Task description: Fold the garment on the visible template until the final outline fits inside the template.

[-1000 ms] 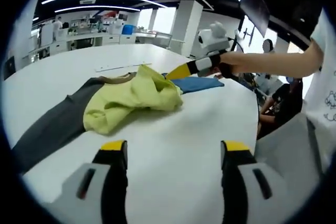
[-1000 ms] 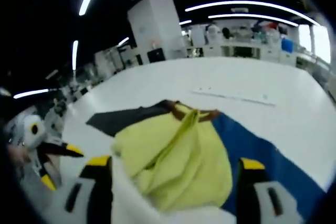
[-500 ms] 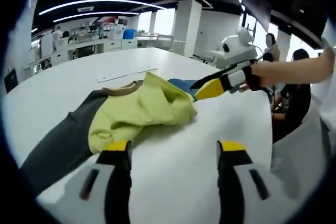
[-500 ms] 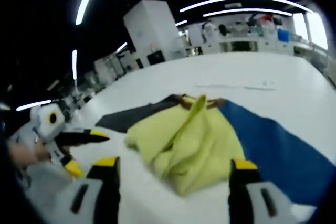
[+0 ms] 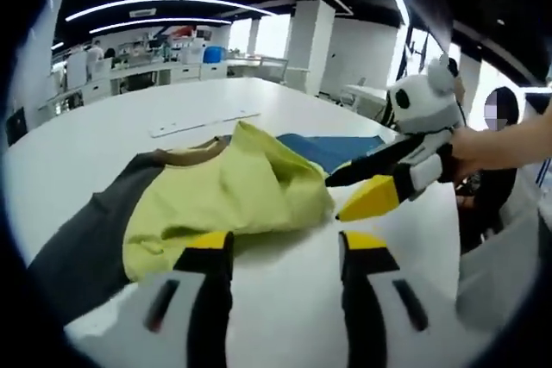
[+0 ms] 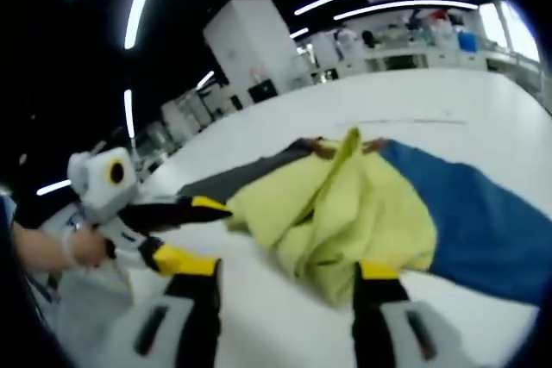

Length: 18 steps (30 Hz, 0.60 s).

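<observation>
A crumpled yellow-green garment with a brown collar lies on a flat template, whose grey half and blue half stick out on either side. My left gripper stands open just short of the garment's near edge; it also enters the right gripper view from the left. My right gripper is open with nothing between its jaws, close to the garment's hem. It reaches in from the right in the left gripper view, with its tips beside the cloth.
Everything rests on a large white table. A thin pale strip lies on the table beyond the garment. A person's hand holds the right gripper. Desks and pillars stand far behind.
Both views have closed in on the garment. The right gripper has come down from beyond the garment to its near edge, close to the left gripper's jaws.
</observation>
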Motion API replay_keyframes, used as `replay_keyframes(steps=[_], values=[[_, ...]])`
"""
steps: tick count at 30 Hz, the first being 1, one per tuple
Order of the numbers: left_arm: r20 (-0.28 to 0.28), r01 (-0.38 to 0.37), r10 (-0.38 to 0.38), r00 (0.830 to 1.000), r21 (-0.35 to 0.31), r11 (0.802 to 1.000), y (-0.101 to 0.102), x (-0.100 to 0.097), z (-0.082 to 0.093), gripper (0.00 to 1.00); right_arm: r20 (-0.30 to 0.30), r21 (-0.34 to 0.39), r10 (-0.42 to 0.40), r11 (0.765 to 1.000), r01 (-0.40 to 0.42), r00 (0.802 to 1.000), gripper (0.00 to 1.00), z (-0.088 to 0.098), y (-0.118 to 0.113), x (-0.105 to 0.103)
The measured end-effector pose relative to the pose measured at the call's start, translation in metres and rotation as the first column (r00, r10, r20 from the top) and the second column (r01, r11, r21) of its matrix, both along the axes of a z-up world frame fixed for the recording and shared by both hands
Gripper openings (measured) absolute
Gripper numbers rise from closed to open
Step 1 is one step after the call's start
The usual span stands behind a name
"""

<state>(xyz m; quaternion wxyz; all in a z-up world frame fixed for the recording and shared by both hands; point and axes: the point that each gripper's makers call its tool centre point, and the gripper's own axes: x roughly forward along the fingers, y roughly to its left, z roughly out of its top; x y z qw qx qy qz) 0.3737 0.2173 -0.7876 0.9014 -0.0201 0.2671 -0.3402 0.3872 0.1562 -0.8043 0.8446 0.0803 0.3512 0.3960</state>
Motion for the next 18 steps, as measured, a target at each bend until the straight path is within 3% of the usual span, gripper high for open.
replay_keyframes(steps=[11,18], values=[[-0.130,-0.088,0.076,0.989,-0.091,0.992,0.001,0.008,-0.018,0.27,-0.028,0.012,-0.029,0.999,0.030,0.999,0.31,-0.007,-0.003,-0.002],[-0.162,-0.130,0.110,0.981,-0.116,0.985,0.002,0.014,-0.023,0.23,0.022,0.012,-0.073,0.997,0.072,0.997,0.19,0.005,-0.010,-0.001]])
